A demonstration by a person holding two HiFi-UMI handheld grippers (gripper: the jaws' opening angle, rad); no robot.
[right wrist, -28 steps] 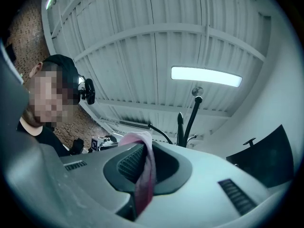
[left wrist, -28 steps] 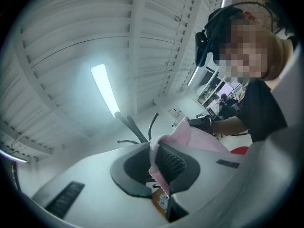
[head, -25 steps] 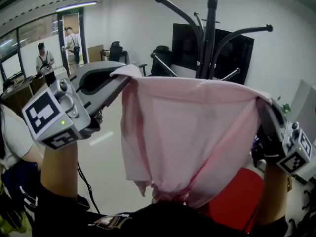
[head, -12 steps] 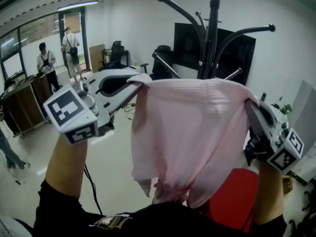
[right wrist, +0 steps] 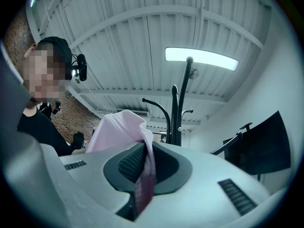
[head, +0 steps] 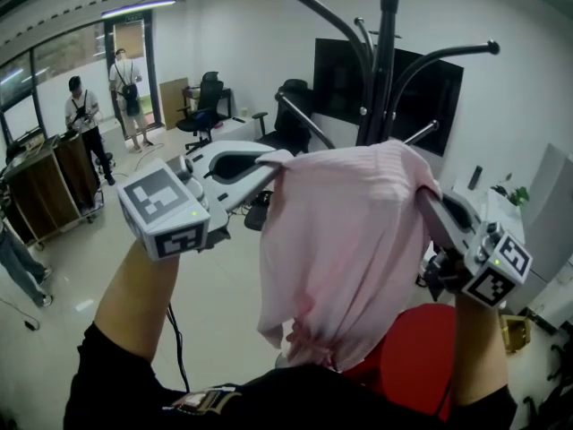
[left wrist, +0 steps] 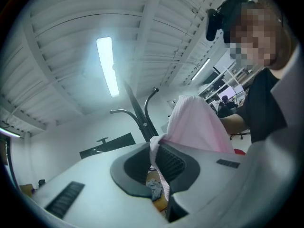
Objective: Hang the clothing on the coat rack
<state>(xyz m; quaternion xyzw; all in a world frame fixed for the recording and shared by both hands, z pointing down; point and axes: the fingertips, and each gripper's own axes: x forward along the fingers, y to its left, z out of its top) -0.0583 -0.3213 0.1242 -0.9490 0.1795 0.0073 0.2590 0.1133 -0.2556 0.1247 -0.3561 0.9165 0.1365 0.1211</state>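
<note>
A pink garment (head: pixel 345 240) hangs stretched between my two grippers, in front of the black coat rack (head: pixel 382 56). My left gripper (head: pixel 279 161) is shut on the garment's upper left edge; in the left gripper view the pink cloth (left wrist: pixel 192 127) is pinched between the jaws, with the rack (left wrist: pixel 137 113) beyond. On the right, my right gripper (head: pixel 428 200) is shut on the garment's upper right edge, and the right gripper view shows the cloth (right wrist: pixel 142 165) clamped, with the rack's pole (right wrist: pixel 183 103) ahead. The rack's lower pole is hidden behind the garment.
A black screen (head: pixel 434 92) hangs on the white wall behind the rack. A red seat (head: pixel 421 352) stands low at the right. Office chairs (head: pixel 201 106) stand farther back, and two people (head: pixel 103 106) stand by the glass door at the left.
Both grippers have come down and drawn closer together with the garment, which now hangs narrower and more bunched. The rack's lower arms show above the cloth.
</note>
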